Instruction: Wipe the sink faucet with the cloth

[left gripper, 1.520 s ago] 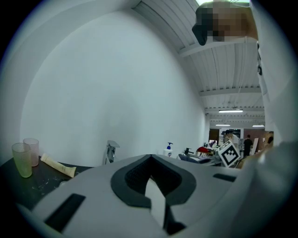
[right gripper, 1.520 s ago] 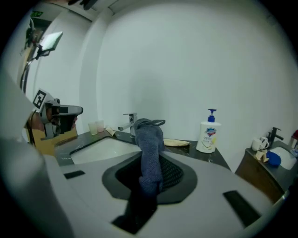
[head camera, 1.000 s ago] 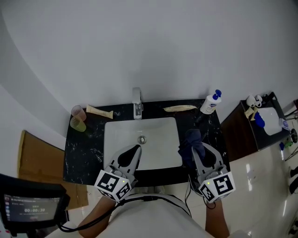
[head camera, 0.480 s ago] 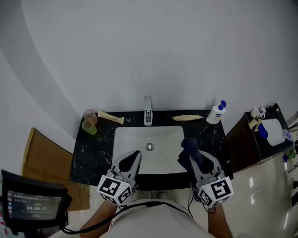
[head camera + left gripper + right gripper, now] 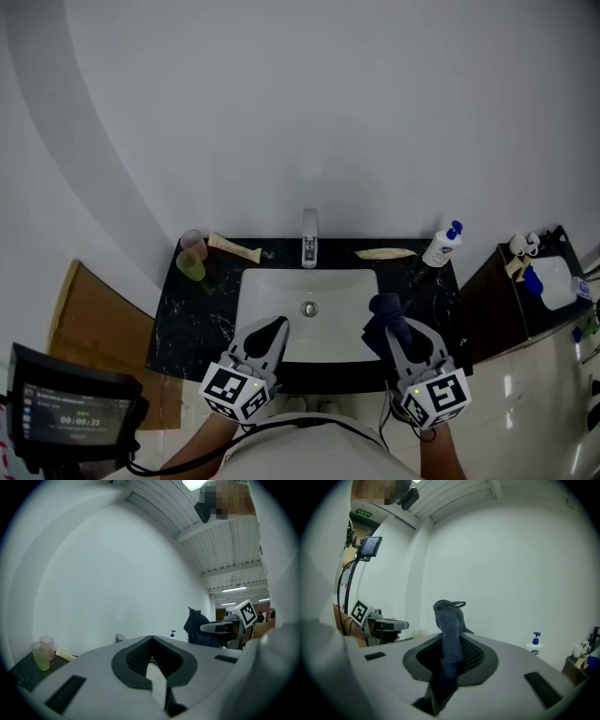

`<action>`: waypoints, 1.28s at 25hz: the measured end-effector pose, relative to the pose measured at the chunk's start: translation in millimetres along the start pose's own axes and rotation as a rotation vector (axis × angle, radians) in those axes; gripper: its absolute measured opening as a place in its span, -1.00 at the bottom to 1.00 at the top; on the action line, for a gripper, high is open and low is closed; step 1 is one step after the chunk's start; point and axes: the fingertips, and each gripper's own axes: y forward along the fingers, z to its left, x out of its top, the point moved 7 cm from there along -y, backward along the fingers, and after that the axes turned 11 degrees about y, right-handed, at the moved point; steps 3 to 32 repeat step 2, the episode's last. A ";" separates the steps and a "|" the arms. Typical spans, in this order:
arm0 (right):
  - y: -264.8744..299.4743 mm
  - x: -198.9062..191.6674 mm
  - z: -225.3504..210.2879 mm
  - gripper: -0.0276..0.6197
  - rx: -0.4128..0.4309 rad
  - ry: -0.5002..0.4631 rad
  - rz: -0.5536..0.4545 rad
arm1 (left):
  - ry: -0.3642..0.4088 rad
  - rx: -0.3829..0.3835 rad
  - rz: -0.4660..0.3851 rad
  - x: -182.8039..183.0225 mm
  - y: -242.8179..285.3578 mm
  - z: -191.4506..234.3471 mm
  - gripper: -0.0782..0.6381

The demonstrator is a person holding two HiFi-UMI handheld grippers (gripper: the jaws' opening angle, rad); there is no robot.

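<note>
Lower part of faucet (image 5: 120, 638) hidden behind left claw (image 5: 152, 638)

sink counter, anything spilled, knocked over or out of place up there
Nothing stands out. No spill shows on the counter; the cups and soap bottle stand upright, the faucet is straight, a tube lies flat by the cups. The cloth is bunched in the right hand-held gripper.
</note>
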 end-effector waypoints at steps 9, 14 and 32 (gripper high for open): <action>-0.4 1.0 6.7 -0.70 0.000 0.003 -0.003 | 0.002 0.001 0.000 2.1 -6.7 3.0 -0.79; -0.4 1.0 6.7 -0.70 0.000 0.003 -0.003 | 0.002 0.001 0.000 2.1 -6.7 3.0 -0.79; -0.4 1.0 6.7 -0.70 0.000 0.003 -0.003 | 0.002 0.001 0.000 2.1 -6.7 3.0 -0.79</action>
